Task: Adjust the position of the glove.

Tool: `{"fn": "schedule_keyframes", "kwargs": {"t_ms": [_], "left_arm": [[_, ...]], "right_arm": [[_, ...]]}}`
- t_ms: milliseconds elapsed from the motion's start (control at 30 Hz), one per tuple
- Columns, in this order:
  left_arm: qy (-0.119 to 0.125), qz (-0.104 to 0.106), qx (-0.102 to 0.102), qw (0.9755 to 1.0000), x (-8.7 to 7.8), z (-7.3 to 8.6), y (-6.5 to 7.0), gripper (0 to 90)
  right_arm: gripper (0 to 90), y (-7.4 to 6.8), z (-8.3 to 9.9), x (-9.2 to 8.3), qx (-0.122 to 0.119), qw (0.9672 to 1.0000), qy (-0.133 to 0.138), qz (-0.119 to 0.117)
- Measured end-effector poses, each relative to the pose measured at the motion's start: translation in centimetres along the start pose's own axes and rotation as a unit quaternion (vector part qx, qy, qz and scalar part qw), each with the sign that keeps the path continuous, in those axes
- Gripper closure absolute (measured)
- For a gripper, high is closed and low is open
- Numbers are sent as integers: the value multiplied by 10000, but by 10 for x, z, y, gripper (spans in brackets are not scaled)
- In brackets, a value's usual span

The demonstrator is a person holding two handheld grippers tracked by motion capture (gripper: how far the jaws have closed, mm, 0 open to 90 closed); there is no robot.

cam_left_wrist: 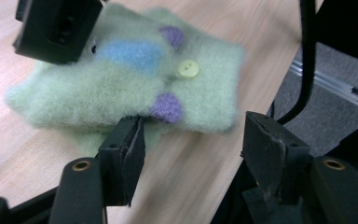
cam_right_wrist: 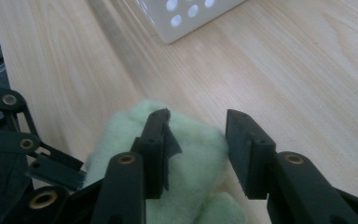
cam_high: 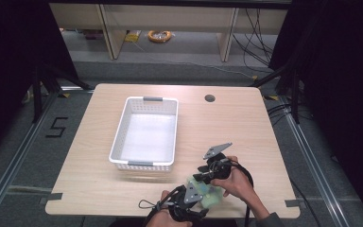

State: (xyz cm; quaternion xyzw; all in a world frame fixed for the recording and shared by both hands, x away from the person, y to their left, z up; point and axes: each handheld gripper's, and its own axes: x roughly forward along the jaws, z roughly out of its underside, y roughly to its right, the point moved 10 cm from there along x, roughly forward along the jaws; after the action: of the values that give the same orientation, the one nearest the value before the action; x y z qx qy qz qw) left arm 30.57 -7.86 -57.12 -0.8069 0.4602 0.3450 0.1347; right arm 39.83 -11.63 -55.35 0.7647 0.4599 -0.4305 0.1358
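You have one pale green felt pouch (cam_high: 207, 193) on the table (cam_high: 264, 142), at about five o'clock from the single white basket (cam_high: 144, 132), close to the near edge; count on it one yellow button (cam_left_wrist: 188, 68), two purple patches (cam_left_wrist: 167, 107) and one blue patch (cam_left_wrist: 129, 53); it lies flat, and in the left gripper view its long axis runs from about nine o'clock to three o'clock, the buttoned end toward three o'clock and the table's edge; your two grippers sit at it from opposite sides; your left gripper (cam_left_wrist: 193, 154) has its jaws apart, one jaw tip at the pouch's near edge, the other clear of it over bare wood, nothing pinched; no earlier frame is here to compare; your right gripper (cam_right_wrist: 196, 149) also has its jaws apart, poised over the fuzzy green cloth, the left-hand jaw against it, the other beside it; the pads are not pressing it from both sides; the basket's corner shows at twelve o'clock in the right gripper view
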Motion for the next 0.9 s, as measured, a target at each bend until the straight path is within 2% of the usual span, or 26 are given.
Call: {"fn": "schedule_keyframes", "kwargs": {"t_ms": [33,67,100,133,167,200,233,300,333,367,400,433,467,533,567,600,633,667,700,733,833,900], "left_arm": [[3,-77,-25,10000,1,0,-1,402],[114,-50,-9,9999,1,-2,1,432],[90,-72,168,9998,0,-2,-1,466],[118,-140,206,9996,0,-3,-3,480],[156,-96,119,9998,0,-3,0,531],[186,-106,130,9997,0,-4,1,566],[147,-93,321,9993,-2,-4,-1,601],[221,-50,232,9995,-2,-5,2,690],[237,-48,242,9994,-3,-5,3,744],[188,-88,376,9991,-5,-4,0,788],[248,-44,291,9993,-6,-5,2,828],[235,-56,406,9989,-7,-6,0,869],[296,-11,261,9992,-8,-6,1,894],[278,-142,336,9989,-14,-8,-7,897],[333,-29,297,9990,-16,-10,-6,897],[415,-18,253,9988,-19,-12,-8,897],[384,25,319,9988,-22,-12,-11,897],[434,42,195,9989,-23,-13,-12,896],[439,35,158,9989,-24,-12,-11,881],[391,113,211,9990,-24,-10,-9,850],[320,224,182,9991,-19,-6,0,758],[241,175,278,9992,-16,-5,1,726]], "right_arm": [[655,-1,0,0,9,10000,-14,-17],[684,-3,2,0,45,10000,-58,-66],[731,-1,2,2,-115,9999,-28,-70],[769,0,3,1,-47,10000,-43,-29],[802,2,5,2,-24,10000,-49,-10],[820,1,6,0,81,9999,-98,-40],[829,2,6,0,43,10000,-53,-68],[840,4,4,-4,61,10000,-30,56],[843,4,3,-6,-12,10000,1,62],[844,3,2,-8,-16,10000,70,53],[845,6,1,-11,-19,9998,123,137],[846,4,1,-15,94,9998,133,121],[847,4,-1,-17,124,9995,259,124],[849,5,0,-25,118,9994,283,132],[849,4,-1,-27,182,9990,396,134],[850,4,0,-31,70,9993,367,78],[850,5,1,-35,201,9989,410,102],[850,6,1,-38,280,9985,445,146],[850,8,1,-39,291,9984,460,176],[850,8,1,-39,378,9981,463,166],[850,10,3,-35,399,9983,402,140],[849,10,3,-32,408,9983,401,134]]}}
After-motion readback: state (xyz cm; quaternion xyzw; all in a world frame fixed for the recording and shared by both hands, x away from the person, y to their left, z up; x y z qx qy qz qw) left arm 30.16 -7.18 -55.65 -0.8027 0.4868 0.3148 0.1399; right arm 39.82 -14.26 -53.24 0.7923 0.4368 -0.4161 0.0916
